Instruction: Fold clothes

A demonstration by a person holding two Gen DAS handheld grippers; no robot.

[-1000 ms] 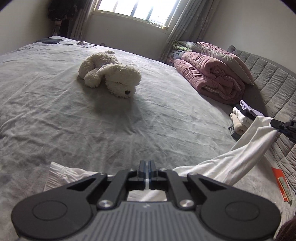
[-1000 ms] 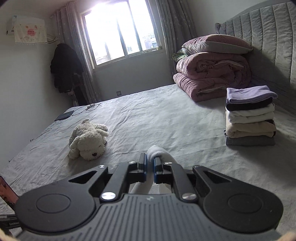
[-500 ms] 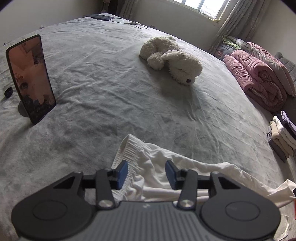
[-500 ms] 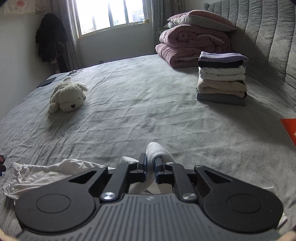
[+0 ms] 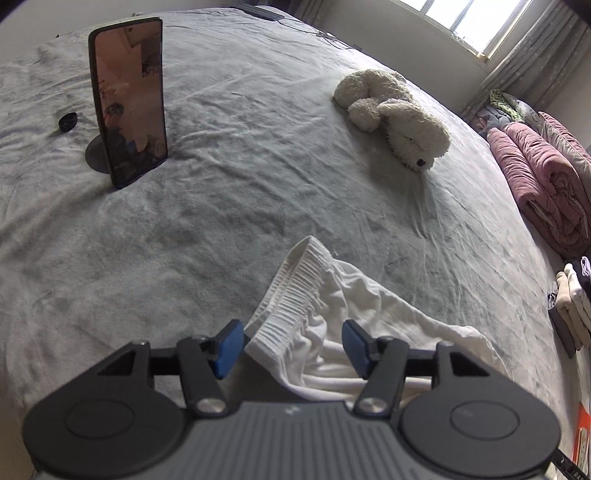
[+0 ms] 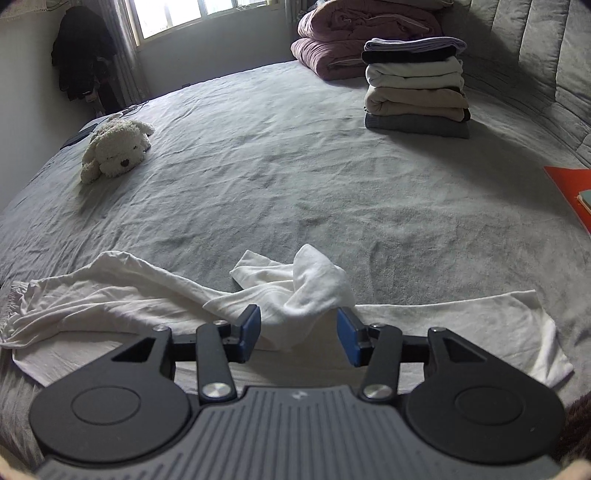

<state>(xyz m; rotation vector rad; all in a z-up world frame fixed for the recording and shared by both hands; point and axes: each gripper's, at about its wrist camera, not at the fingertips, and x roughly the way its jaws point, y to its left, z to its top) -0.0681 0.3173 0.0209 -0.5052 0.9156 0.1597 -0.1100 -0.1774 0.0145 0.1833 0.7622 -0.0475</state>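
Both tongs (image 5: 291, 343) (image 6: 298, 334) just opening over white garment (image 6: 110, 295) on grey bed (image 6: 295, 184), prob. trousers.

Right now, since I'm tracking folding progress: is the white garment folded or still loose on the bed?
Loose, not folded: the white garment lies crumpled across the bed, one end bunched up between the right gripper's open jaws.

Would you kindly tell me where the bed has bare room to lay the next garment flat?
The widest free patch lies between the white garment, the plush dog and the folded stack. A smaller one sits between the phone on its stand and the dog. It is crowded near the pink quilt and orange booklet.
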